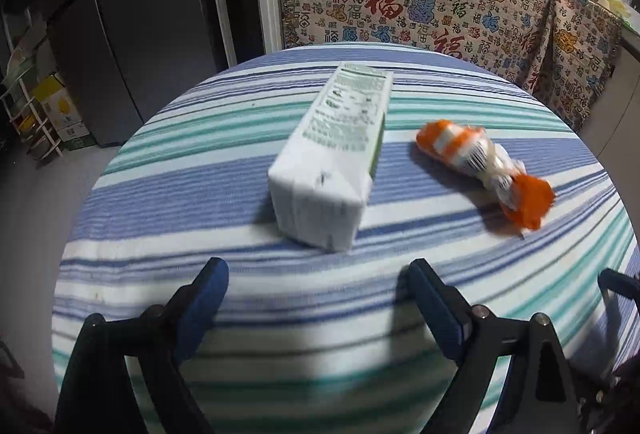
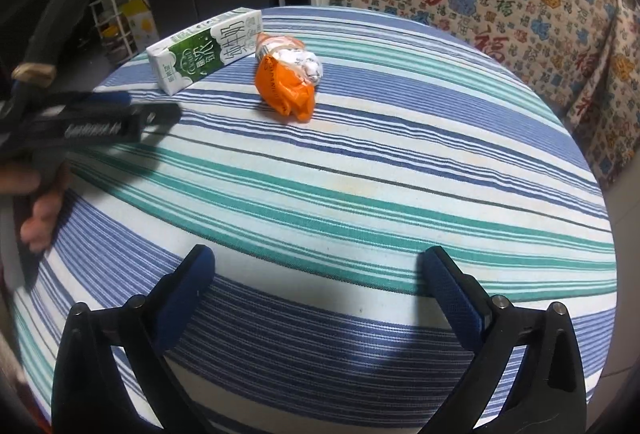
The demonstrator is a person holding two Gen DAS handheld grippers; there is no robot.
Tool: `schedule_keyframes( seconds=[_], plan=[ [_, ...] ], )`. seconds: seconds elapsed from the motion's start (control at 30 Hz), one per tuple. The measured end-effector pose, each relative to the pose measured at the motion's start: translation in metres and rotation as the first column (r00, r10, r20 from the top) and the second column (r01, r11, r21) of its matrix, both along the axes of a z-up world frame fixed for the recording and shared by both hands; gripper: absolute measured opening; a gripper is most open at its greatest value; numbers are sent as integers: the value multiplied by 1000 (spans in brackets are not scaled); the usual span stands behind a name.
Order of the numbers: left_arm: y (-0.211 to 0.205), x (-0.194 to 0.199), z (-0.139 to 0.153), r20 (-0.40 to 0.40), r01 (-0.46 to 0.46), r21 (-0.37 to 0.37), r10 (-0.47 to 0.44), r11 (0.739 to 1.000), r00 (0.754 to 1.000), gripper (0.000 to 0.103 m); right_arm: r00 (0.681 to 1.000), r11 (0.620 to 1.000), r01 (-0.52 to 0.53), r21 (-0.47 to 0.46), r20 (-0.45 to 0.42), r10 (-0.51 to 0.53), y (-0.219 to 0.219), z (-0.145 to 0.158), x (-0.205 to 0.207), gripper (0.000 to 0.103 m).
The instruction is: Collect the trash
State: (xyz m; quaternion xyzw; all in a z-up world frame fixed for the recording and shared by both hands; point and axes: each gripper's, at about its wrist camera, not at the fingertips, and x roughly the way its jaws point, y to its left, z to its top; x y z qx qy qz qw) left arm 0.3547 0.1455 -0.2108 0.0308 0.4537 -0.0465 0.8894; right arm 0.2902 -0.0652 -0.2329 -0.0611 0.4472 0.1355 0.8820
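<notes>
Both tongs hang released over the round table in its blue, green and white striped cloth (image 2: 360,170), nothing between their blue pads. The left gripper (image 1: 316,274) points down at the white and green milk carton (image 1: 336,150), which lies on its side just ahead of the fingertips. The right gripper (image 2: 320,262) is well back from the crumpled orange and white plastic wrapper (image 2: 288,78); that wrapper rests just beside the carton, near the table's far edge in the right wrist view. I see no bin or bag in either view. By my reckoning this is the approach, before any pickup. Next, the left jaws must straddle the carton's narrow width and close, while the right reaches further forward to the wrapper.
</notes>
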Motion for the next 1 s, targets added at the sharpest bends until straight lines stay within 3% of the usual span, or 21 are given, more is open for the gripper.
schedule_keyframes(
  seconds=[0.13, 0.3, 0.37, 0.4, 0.47, 0.5, 0.53, 0.57, 0.73, 1.0],
  plan=[
    [1, 15, 4, 18, 29, -39, -28, 999, 999, 90, 1000, 1000, -13, -3, 1, 13, 2, 0, 6, 103],
    [-1, 22, 10, 55, 59, -53, -56, 997, 997, 58, 999, 999, -36, -8, -22, 36, 19, 1, 58, 103],
    [-3, 21, 11, 58, 83, -33, -81, 996, 995, 42, 998, 998, -57, 3, -21, 57, 30, 3, 76, 95],
    [-5, 22, 12, 61, 90, -20, -89, 996, 994, 43, 997, 997, -76, 19, -9, 76, 35, 6, 83, 87],
    [-6, 19, 14, 81, 95, -4, -94, 995, 992, 42, 994, 993, -106, 56, 14, 106, 43, 9, 92, 85],
    [-6, 17, 15, 85, 94, -5, -93, 996, 992, 42, 993, 992, -113, 61, 24, 112, 46, 10, 97, 74],
    [-5, 14, 16, 86, 88, -8, -87, 996, 993, 42, 993, 991, -118, 67, 16, 117, 49, 9, 101, 47],
    [-4, 11, 16, 83, 80, -11, -79, 997, 993, 42, 994, 993, -105, 49, 23, 104, 50, 10, 103, 34],
    [-4, -16, 15, 59, 21, -68, -17, 997, 998, 42, 997, 996, -71, 50, 25, 70, 35, 14, 77, 36],
    [-38, -84, 13, 52, -32, -86, 37, 996, 998, 42, 998, 999, 52, 14, 47, -52, -12, 8, -17, 36]
  ],
)
